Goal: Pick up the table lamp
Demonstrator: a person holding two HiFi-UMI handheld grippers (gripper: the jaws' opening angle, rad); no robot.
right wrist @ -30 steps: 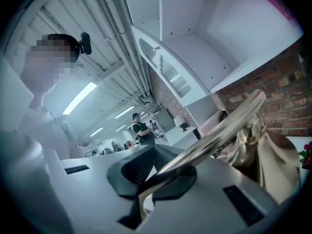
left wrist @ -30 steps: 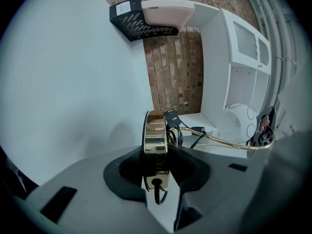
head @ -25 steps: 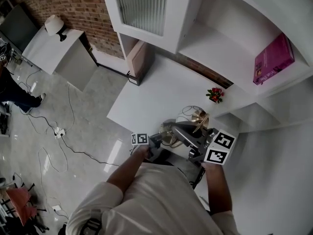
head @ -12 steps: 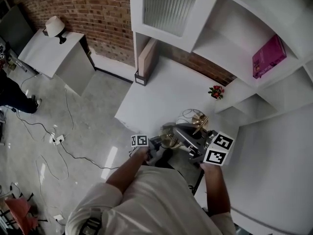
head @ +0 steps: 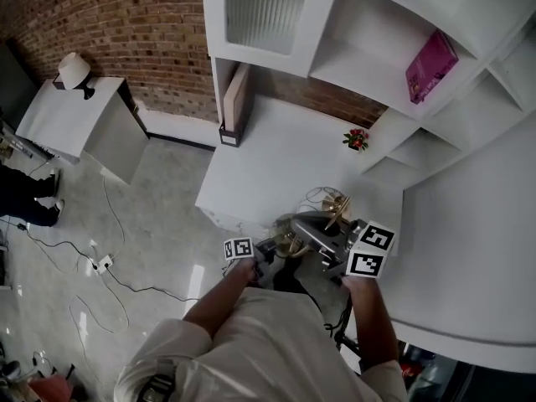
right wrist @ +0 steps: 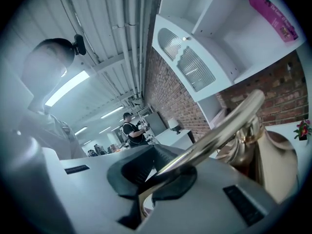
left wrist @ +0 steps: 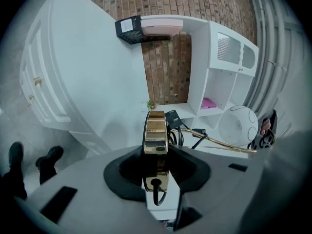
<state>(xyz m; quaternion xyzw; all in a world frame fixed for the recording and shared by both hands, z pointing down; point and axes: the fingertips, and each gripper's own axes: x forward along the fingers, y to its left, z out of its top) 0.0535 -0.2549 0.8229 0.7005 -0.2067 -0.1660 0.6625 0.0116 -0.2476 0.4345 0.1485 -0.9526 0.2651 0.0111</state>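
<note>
The table lamp [head: 311, 226] hangs off the desk's near edge, carried between both grippers. My left gripper [head: 280, 245] is shut on its round gold base [left wrist: 156, 130], which stands edge-on between the pads [left wrist: 156, 165]. A thin gold arm [left wrist: 219, 143] runs right to the white globe shade [left wrist: 238, 125]. A black cord [left wrist: 173, 126] coils behind the base. My right gripper [head: 332, 245] is shut on the gold stem [right wrist: 219, 128], which slants up out of its jaws [right wrist: 163, 172].
The white desk [head: 276, 153] carries a small red flower plant [head: 356, 139] and a file box [head: 232, 107]. White shelves above hold a pink book [head: 431, 65]. A side cabinet [head: 75, 120] bears another lamp. Cables [head: 100, 262] lie on the floor. A person [right wrist: 130, 128] stands far off.
Both grippers have carried the lamp back from the flower plant toward the desk's near edge. The head view has swung, showing more of the right-hand shelves. Both grips look unchanged.
</note>
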